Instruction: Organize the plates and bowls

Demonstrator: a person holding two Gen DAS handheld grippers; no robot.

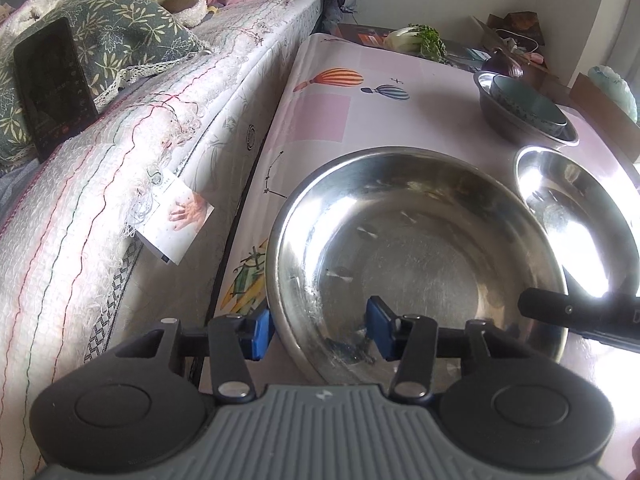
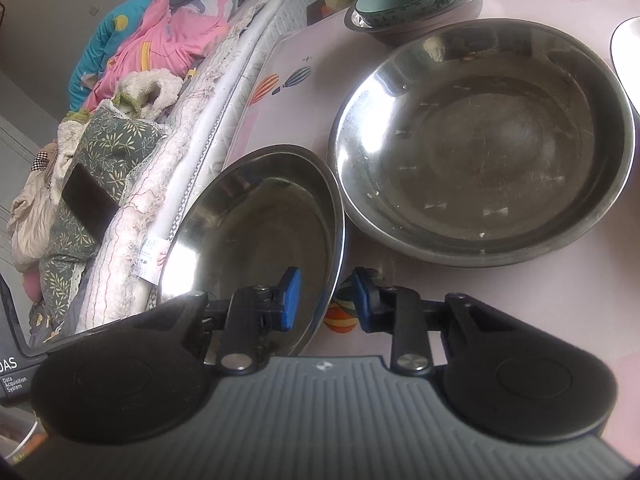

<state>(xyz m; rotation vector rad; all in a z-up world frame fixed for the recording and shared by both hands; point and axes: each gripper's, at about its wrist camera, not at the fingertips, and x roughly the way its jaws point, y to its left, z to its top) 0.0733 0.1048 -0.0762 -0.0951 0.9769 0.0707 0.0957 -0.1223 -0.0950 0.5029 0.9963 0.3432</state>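
Pushed up against a bed (image 1: pixel 120 184) on the left, where a dark phone (image 1: pixel 52 84) is leaning on a leaf-print pillow (image 1: pixel 132 28) and pink bedding is piling up behind, a pale pink surface (image 1: pixel 320 120) printed with balloons is carrying all the dishes. Nearest the bed, a wide steel plate (image 1: pixel 420 248) is lying flat, and both tools are working on it. The left tool (image 1: pixel 318 330) is standing released, one blue pad outside the plate's left rim and the other well inside over the bowl of it, neither pressing. The right tool (image 2: pixel 326 300) is straddling the opposite rim with its pads drawn in narrow around the edge; whether they are actually biting on the metal I cannot tell. Just to the right, a second steel plate (image 1: pixel 576 216) is sitting almost touching the first, catching strong glare. Beyond these two, a steel bowl (image 1: pixel 504 120) is already holding a teal bowl (image 1: pixel 528 104) nested inside, so the bowls are looking sorted while the plates are waiting to be stacked; lifting the near plate onto its neighbour seems to be the step in hand. Further back, a leafy vegetable (image 1: pixel 420 40) and some clutter are lying against the white wall, and a white dish (image 2: pixel 628 56) is peeking in at the far right.
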